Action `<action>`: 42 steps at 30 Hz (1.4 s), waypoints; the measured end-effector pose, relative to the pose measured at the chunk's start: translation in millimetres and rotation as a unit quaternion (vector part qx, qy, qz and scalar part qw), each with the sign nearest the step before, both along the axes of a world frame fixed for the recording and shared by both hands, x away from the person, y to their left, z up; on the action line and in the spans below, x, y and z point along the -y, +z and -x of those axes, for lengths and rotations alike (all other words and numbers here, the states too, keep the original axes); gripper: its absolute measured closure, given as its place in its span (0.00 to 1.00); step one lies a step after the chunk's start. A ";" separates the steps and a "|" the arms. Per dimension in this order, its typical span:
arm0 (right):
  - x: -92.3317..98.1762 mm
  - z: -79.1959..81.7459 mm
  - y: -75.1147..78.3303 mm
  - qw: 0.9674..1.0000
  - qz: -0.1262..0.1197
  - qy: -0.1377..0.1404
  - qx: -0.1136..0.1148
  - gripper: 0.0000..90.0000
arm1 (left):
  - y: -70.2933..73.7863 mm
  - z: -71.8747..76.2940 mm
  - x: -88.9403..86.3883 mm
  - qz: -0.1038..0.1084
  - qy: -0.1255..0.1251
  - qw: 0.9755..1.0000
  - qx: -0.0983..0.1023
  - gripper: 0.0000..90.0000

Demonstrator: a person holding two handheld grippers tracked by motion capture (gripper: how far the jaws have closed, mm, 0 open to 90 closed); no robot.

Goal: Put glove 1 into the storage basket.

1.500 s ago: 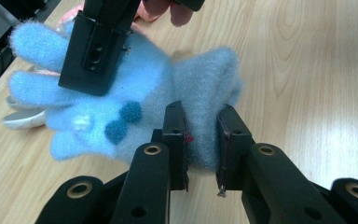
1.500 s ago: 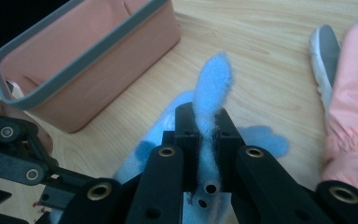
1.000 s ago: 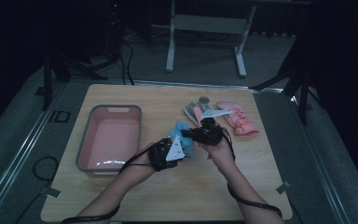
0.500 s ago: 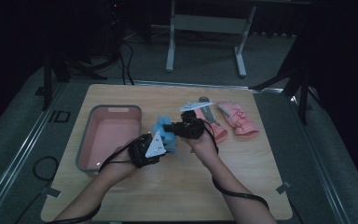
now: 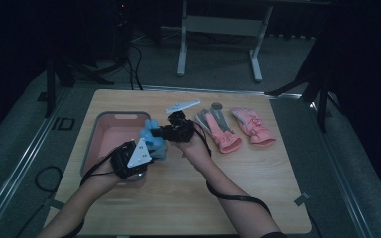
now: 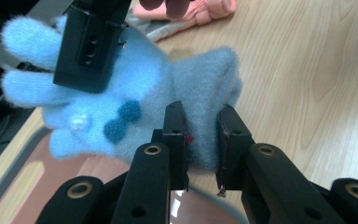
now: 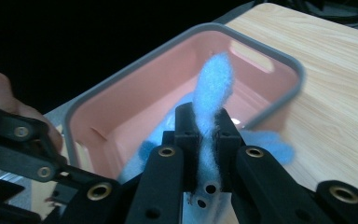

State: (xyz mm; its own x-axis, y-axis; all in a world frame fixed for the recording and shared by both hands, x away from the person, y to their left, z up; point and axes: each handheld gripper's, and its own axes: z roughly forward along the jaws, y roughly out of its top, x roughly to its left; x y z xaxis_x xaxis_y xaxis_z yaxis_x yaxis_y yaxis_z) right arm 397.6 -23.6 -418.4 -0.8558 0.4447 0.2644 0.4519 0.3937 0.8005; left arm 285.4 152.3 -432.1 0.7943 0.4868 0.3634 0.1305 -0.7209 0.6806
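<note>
Blue fuzzy glove [image 6: 135, 107] hangs in the air between both grippers, at the near right rim of the pink bin [image 5: 110, 130], its finger end reaching over the bin's interior. Left gripper [image 6: 200, 135] is clamped on the glove's cuff, fabric pinched between its two black jaws, while the right gripper [image 7: 208, 122] is clamped on a thin fold at the finger end, with a fuzzy finger standing up above its fingertips. Farther right on the wooden table [image 5: 278, 188], well apart from the blue glove, lie two pink gloves [image 5: 218, 130] [image 5: 252, 126] side by side.
</note>
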 end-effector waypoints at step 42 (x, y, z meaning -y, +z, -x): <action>-94.3 -35.6 -60.6 0.997 0.066 0.015 -0.043 0.93 | -41.9 -41.3 -62.1 -0.060 0.065 0.991 -0.099 0.85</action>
